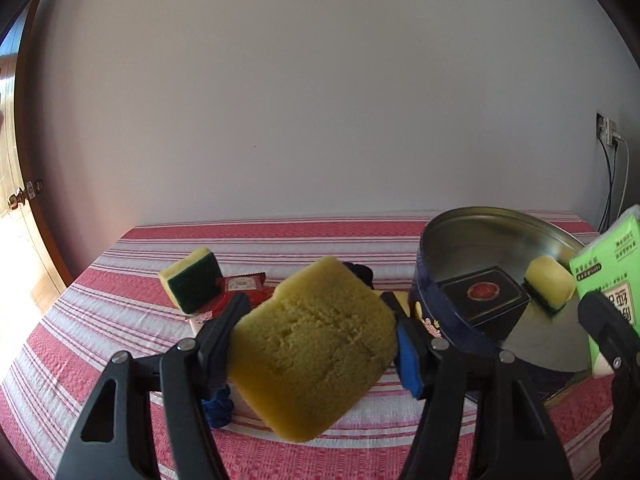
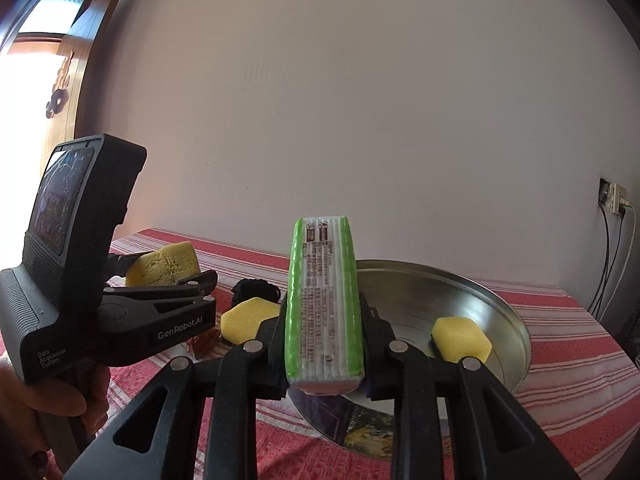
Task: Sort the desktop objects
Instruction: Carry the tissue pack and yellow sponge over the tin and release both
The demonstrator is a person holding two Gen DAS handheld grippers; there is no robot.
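Note:
My left gripper [image 1: 316, 320] is shut on a plain yellow sponge [image 1: 312, 360] and holds it above the striped tablecloth [image 1: 100, 340]. The right wrist view shows that sponge [image 2: 160, 266] at the left. My right gripper [image 2: 324, 320] is shut on a green and white tissue pack [image 2: 324, 300], upright over the near rim of a round metal tin [image 2: 500, 312]. The pack [image 1: 608, 272] stands at the right edge of the left wrist view. In the tin [image 1: 460, 236] lie a black box [image 1: 484, 300] and a yellow sponge [image 1: 550, 284].
A sponge with a green scouring side [image 1: 192, 280] leans on a red packet [image 1: 244, 284]. Another yellow sponge [image 2: 248, 318] and a black bundle [image 2: 256, 290] lie left of the tin. A printed disc like a lid [image 2: 352, 420] lies below my right gripper. A hand [image 2: 52, 400] holds the left gripper.

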